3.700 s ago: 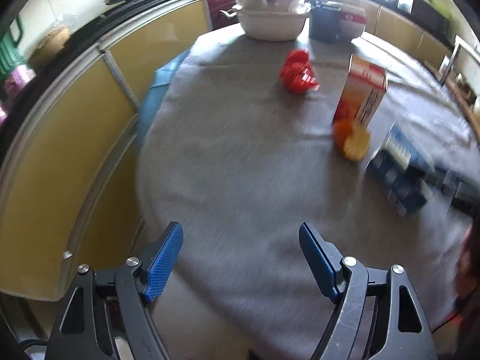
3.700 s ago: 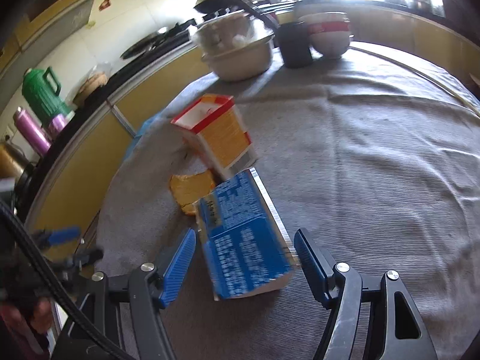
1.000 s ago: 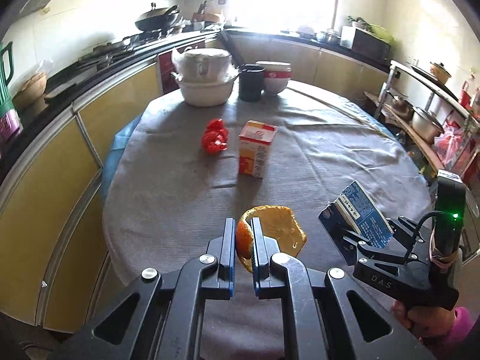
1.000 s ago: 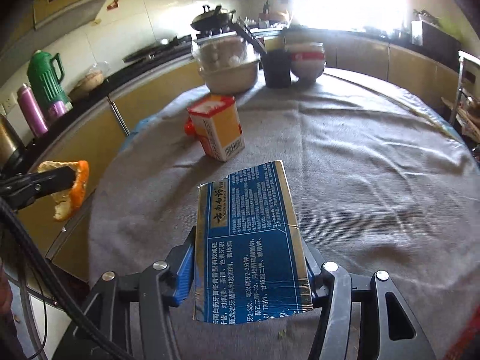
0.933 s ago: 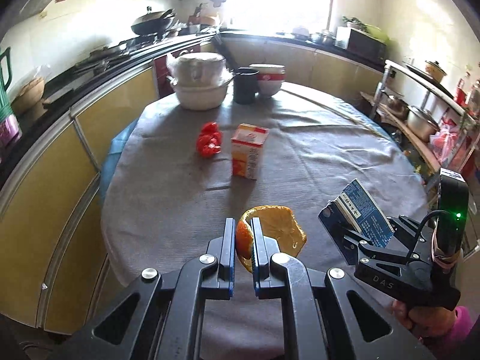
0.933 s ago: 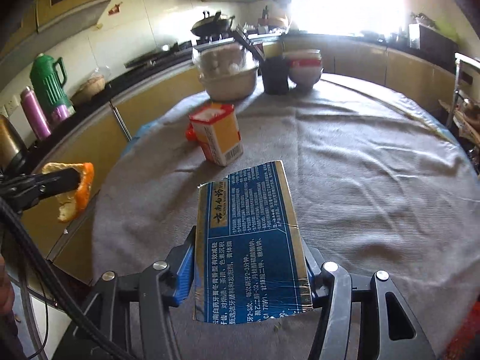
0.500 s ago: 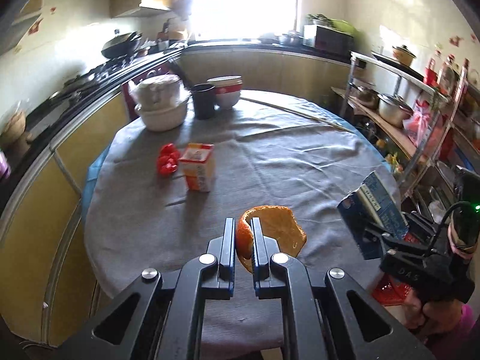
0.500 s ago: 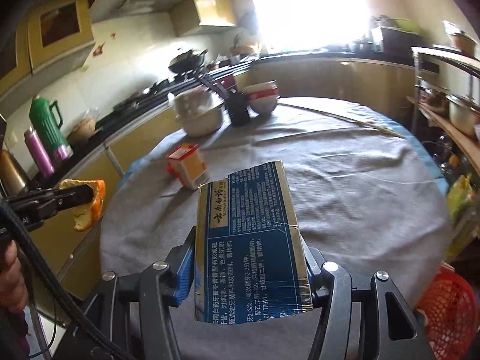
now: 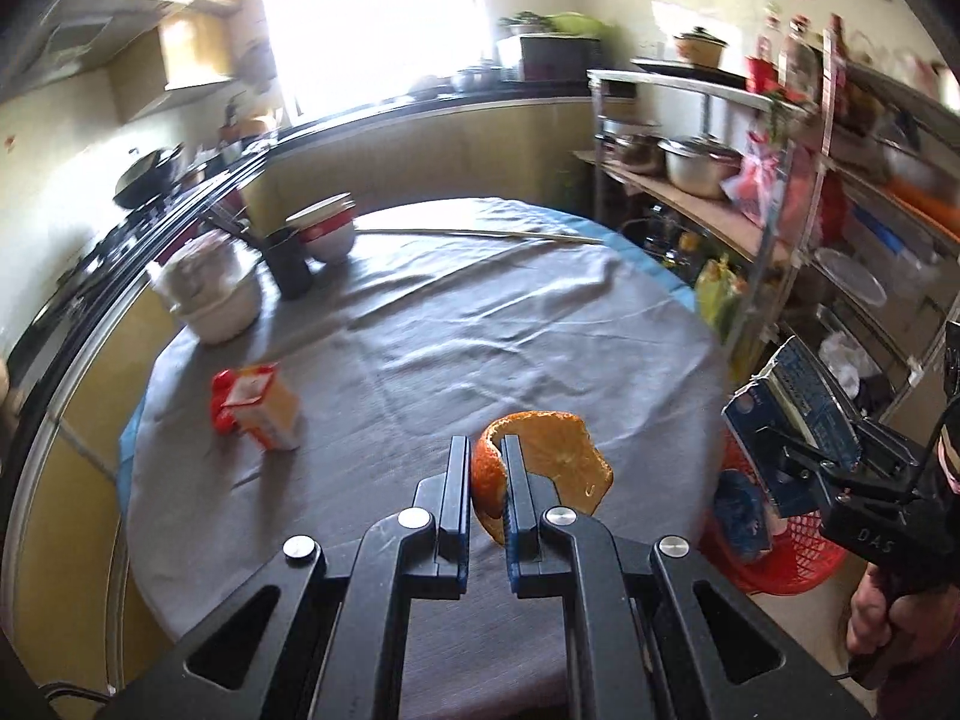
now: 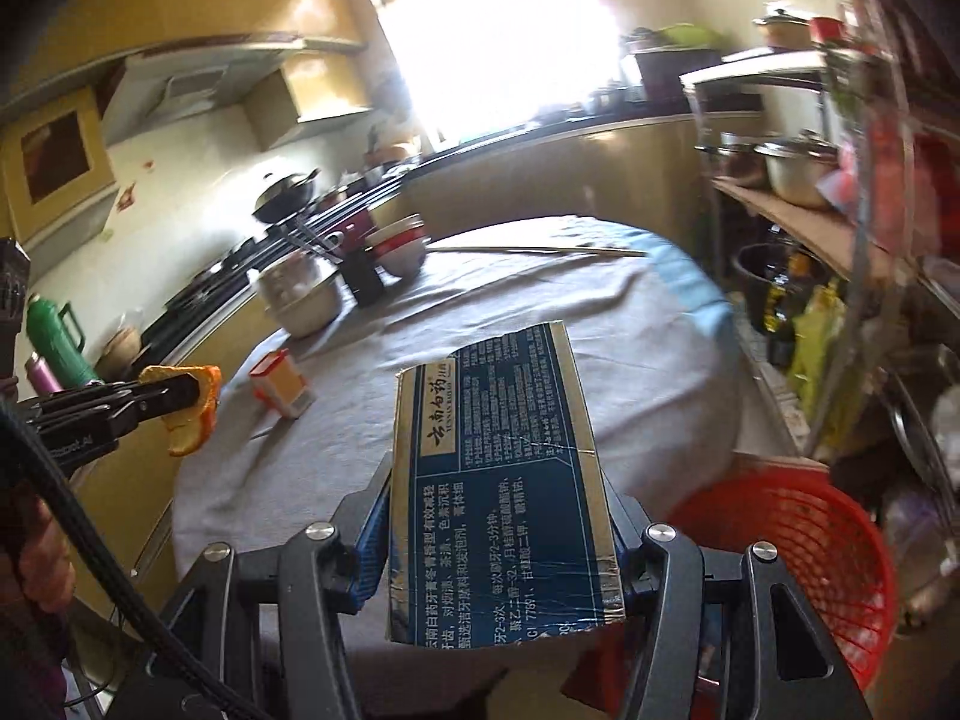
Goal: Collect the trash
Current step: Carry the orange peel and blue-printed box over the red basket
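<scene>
My left gripper (image 9: 485,468) is shut on an orange peel (image 9: 558,462) and holds it in the air above the near edge of the round table (image 9: 480,330). The peel also shows in the right wrist view (image 10: 192,414). My right gripper (image 10: 492,516) is shut on a flattened blue carton (image 10: 498,480), held off the table's right side above a red mesh basket (image 10: 804,546). The carton (image 9: 798,384) and basket (image 9: 780,552) also show at the right of the left wrist view. An orange and white carton (image 9: 258,405) and a red wrapper behind it (image 9: 219,402) stay on the table.
Stacked bowls (image 9: 210,300), a dark cup (image 9: 288,264) and red-rimmed bowls (image 9: 324,228) stand at the table's far left. A shelf rack with pots (image 9: 696,162) lines the right wall. A blue item (image 9: 741,510) lies in the basket.
Both grippers have pulled back from the table and swung right with their loads. The red basket has come into view under the right gripper.
</scene>
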